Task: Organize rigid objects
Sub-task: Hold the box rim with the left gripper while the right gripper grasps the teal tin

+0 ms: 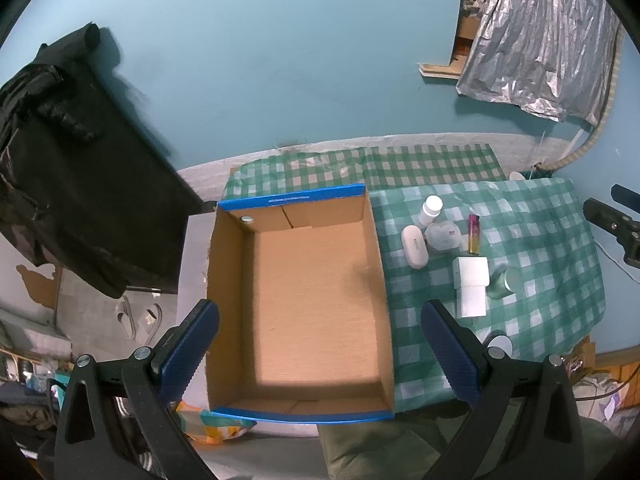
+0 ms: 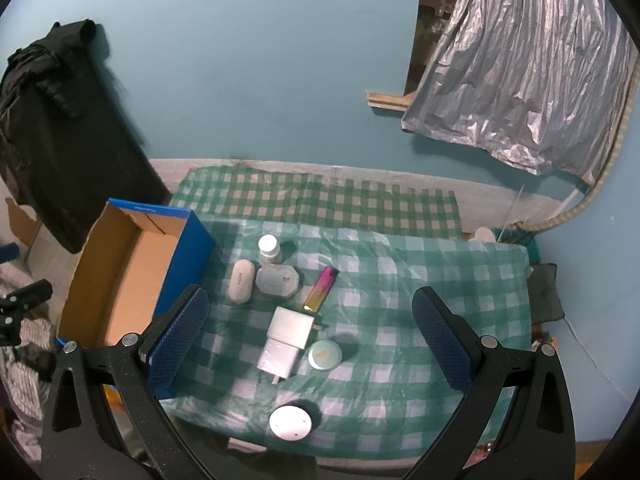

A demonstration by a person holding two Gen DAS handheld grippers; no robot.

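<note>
An empty cardboard box (image 1: 304, 300) with blue rims lies under my open left gripper (image 1: 320, 352); the right wrist view shows the same box (image 2: 120, 276) at the left. On the green checked cloth (image 2: 420, 280) lie a white pill bottle (image 2: 269, 249), a white oval case (image 2: 241, 281), a clear octagonal jar (image 2: 278, 281), a pink-yellow lighter (image 2: 321, 289), a white charger (image 2: 286, 338), a mint round tin (image 2: 325, 354) and a white round lid (image 2: 290, 422). My right gripper (image 2: 312, 340) hangs open above the charger and tin, holding nothing.
A black garment (image 1: 72, 168) hangs on the blue wall at the left. Crinkled silver foil (image 2: 528, 76) covers the upper right. The far strip of darker checked cloth (image 2: 320, 204) lies behind the objects. Clutter sits on the floor at the left.
</note>
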